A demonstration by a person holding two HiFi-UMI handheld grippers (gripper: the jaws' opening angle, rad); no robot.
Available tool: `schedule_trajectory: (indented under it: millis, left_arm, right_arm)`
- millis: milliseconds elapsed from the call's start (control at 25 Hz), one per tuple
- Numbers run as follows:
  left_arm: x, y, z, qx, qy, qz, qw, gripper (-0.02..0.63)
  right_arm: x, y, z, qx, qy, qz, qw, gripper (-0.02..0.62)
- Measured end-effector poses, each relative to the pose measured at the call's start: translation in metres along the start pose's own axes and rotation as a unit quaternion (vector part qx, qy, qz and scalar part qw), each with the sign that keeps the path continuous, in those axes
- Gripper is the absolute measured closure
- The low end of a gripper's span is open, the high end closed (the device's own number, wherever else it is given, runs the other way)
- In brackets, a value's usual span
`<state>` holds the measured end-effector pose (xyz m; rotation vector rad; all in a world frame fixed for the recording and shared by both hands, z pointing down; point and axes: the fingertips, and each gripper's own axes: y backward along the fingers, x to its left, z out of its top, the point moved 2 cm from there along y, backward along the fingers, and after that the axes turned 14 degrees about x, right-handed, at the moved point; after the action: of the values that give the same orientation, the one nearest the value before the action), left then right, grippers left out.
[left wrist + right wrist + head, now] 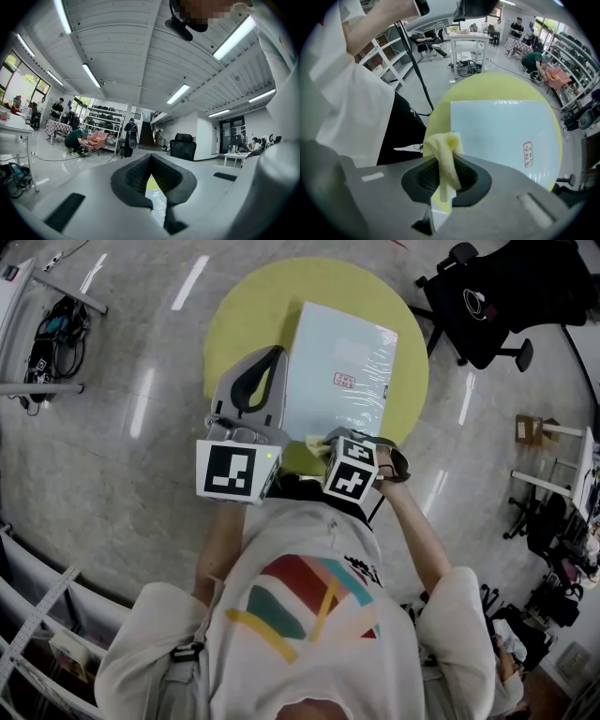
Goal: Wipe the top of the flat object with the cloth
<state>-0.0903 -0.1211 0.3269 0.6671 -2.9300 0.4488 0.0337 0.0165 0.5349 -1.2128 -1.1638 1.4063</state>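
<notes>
Looking down, head view: flat object (342, 367) lies on the round yellow table (234, 324), with the left gripper (274, 354) beside its 9 o'clock edge and the right gripper (330, 436) at 6 o'clock. Left gripper view: jaws together, empty. Right gripper view: jaws clamped on a thin twist of cloth (443, 145). Dragged, it may pull free, or the unheld flat object may slide.

Glossy, faintly crinkled clear film over the flat object (342, 367). Soft, nubbly yellow cloth (445, 157). Smooth matt yellow worktop (244, 315) beneath the flat object. Polished, reflective grey floor (141, 409). Matt grey plastic and ribbed black lining on the right gripper (443, 185).
</notes>
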Motion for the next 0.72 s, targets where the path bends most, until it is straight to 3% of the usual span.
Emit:
schedule_trajectory:
  millis: [280,480,720]
  left_arm:
    - [0.002,0.002,-0.002,0.007,0.0,0.0,1.0,0.592]
    - [0.01,0.005,0.001,-0.007,-0.004,0.014,0.9999,0.592]
    - [0.01,0.006,-0.001,0.002,-0.003,0.01,0.9999,0.592]
  right_arm:
    - [-0.012,0.01,-0.003,-0.003,-0.004,-0.01,1.0,0.569]
    - [-0.062,0.064,-0.003,-0.026,-0.023,-0.086,0.996,0.569]
    - [-0.124,0.13,0.005,-0.045,-0.026,-0.186,0.981,0.569]
